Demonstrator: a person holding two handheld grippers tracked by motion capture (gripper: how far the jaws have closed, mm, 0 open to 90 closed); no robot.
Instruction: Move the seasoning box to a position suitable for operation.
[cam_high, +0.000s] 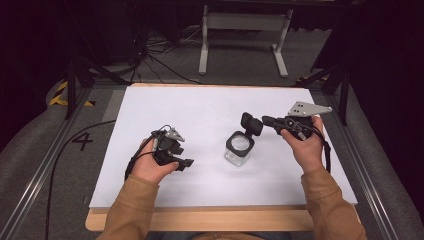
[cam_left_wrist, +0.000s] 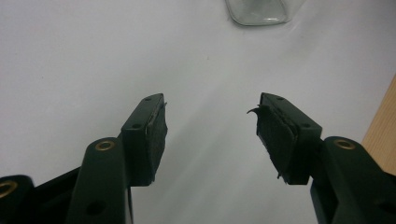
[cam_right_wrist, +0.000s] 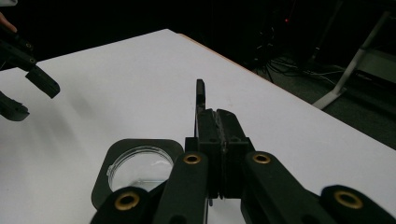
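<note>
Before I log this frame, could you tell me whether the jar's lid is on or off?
Off: the square clear glass jar stands open, its mouth uncovered, while the right gripper holds a thin black lid clamped edge-on above it.

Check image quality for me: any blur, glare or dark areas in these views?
High view: soft overall, dark surroundings, white table evenly lit. Left gripper view: jaws sharp, glass jar cut by the top edge, slightly blurred. Right gripper view: black background, near jaws soft, reflection on the jar's lid.

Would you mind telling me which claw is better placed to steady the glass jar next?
Probably the left claw: it is open, empty and aimed at the jar. The right claw is shut on a thin black piece.
</note>
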